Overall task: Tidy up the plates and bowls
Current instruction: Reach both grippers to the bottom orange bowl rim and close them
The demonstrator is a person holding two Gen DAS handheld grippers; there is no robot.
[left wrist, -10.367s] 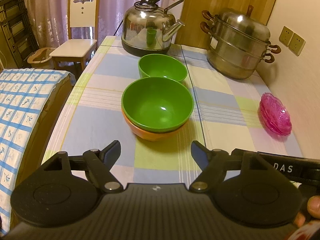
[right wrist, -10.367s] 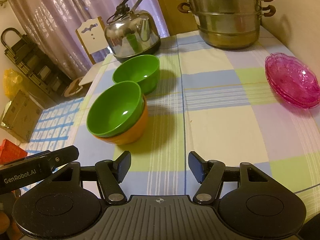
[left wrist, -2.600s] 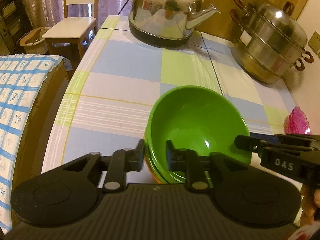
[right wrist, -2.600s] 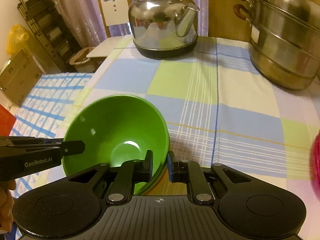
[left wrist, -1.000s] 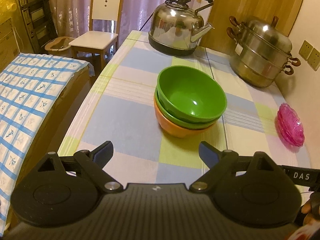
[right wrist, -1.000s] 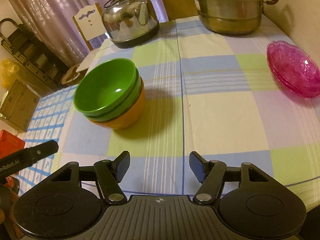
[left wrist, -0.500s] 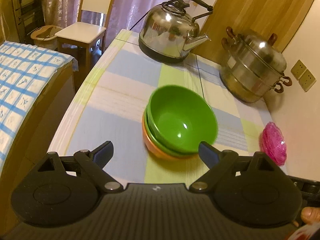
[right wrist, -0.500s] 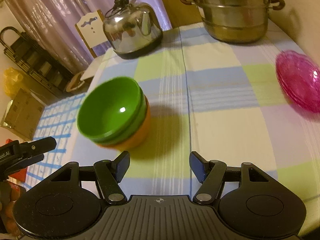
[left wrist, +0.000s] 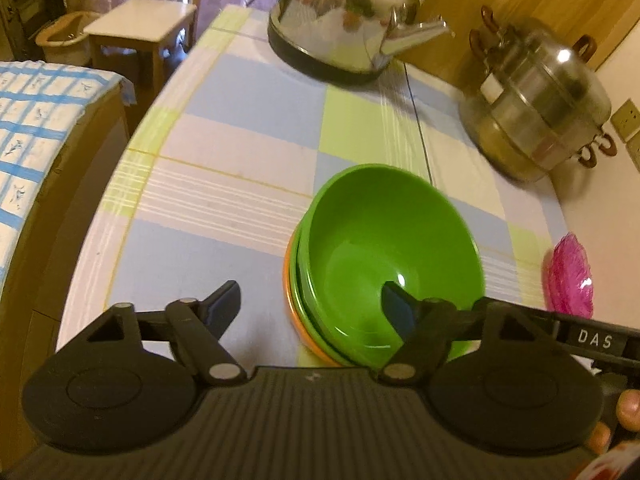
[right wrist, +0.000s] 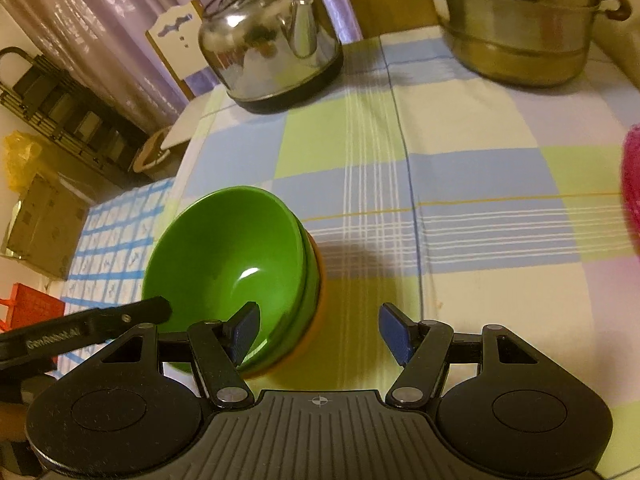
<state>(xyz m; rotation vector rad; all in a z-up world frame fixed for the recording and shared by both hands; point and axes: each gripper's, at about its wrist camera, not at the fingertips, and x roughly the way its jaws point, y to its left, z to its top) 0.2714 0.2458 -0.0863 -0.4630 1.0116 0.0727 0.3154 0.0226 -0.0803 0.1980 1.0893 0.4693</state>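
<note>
Near the front edge of the worktop point(left wrist: 240, 168) stands the bowl stack point(left wrist: 384, 256): two green bowls nested in an orange one. The left gripper point(left wrist: 312, 306) straddles its near left rim, jaws apart and just now closing, pads not pressing. The right gripper point(right wrist: 320, 332) is released too, astride the right rim. The pink plates point(left wrist: 568, 276) lie at the right edge.

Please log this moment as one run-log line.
stack: green plastic bowls nested in orange bowl | left gripper: open, closing, straddling rim | right gripper: open, straddling opposite rim
</note>
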